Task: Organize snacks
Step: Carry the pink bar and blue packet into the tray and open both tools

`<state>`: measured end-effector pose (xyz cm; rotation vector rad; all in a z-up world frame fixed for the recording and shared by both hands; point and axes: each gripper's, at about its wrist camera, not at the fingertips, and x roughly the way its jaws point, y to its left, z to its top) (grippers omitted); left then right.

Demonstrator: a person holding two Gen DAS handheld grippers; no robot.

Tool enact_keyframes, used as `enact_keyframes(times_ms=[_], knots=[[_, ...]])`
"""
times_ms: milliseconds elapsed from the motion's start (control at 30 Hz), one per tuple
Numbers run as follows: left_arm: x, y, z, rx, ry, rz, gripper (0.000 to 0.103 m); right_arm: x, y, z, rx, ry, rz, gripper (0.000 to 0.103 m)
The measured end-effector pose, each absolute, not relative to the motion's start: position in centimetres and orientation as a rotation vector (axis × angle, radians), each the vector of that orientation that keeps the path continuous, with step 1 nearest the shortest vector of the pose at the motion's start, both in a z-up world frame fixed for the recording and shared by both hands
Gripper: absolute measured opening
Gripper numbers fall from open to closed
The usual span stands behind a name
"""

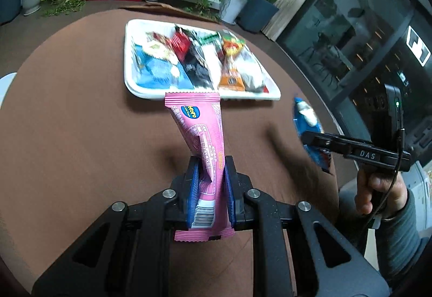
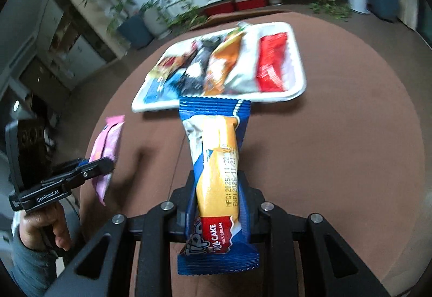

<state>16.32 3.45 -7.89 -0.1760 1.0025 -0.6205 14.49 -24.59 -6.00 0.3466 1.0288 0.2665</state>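
Snacks are being gathered onto a white tray (image 1: 151,93) on the round brown table (image 1: 67,121), and two more packets are on their way in. The left gripper (image 1: 210,183) has its jaws clamped on a pink snack packet (image 1: 199,129), held lengthwise with its far end just short of the tray's near rim. The right gripper (image 2: 218,197) is likewise closed on a blue roll cake packet (image 2: 216,162), pointed at the same rim. Both packets appear to be held off the table. The tray already carries a row of wrappers, among them an orange packet (image 1: 230,75) and a red packet (image 2: 271,64), leaving little bare space. This looks like the carry-and-place step, late in the task. Next, each packet needs to go over the rim into a gap, aligned with the row, before the jaws part; crowding could push neighbours askew.
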Motion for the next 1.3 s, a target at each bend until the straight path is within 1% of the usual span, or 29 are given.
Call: enact_keyframes(times_ms=[267,467,600,733,867,1033,1300], knots=[[20.6,4.7,-3.9,-0.164,0.938,-0.58,0.016,17.4,-29.1,-1.8,0.443,0.917,0.163,0.028],[25.5,3.5,-0.7,-0.139,0.903,-0.574,0.016,21.3,-26.1,2.5,0.395,0.844,0.22,0.028],[29.1,1.5,0.4,-0.104,0.909,-0.583,0.016,24.4,-22.5,3.6,0.361,0.84,0.268,0.028],[32.2,0.1,-0.3,-0.081,0.931,-0.566,0.016,26.7,-20.0,2.7,0.342,0.869,0.291,0.028],[34.8,-1.1,-1.8,-0.077,0.954,-0.552,0.016,29.4,-18.8,0.5,0.357,0.922,0.282,0.028],[36.2,-3.0,-4.5,-0.061,0.979,-0.552,0.016,31.7,-18.4,-2.2,0.355,0.98,0.249,0.028],[37.8,-5.0,-7.4,-0.034,0.993,-0.534,0.016,33.7,-18.1,-4.8,0.347,1.027,0.201,0.028]])
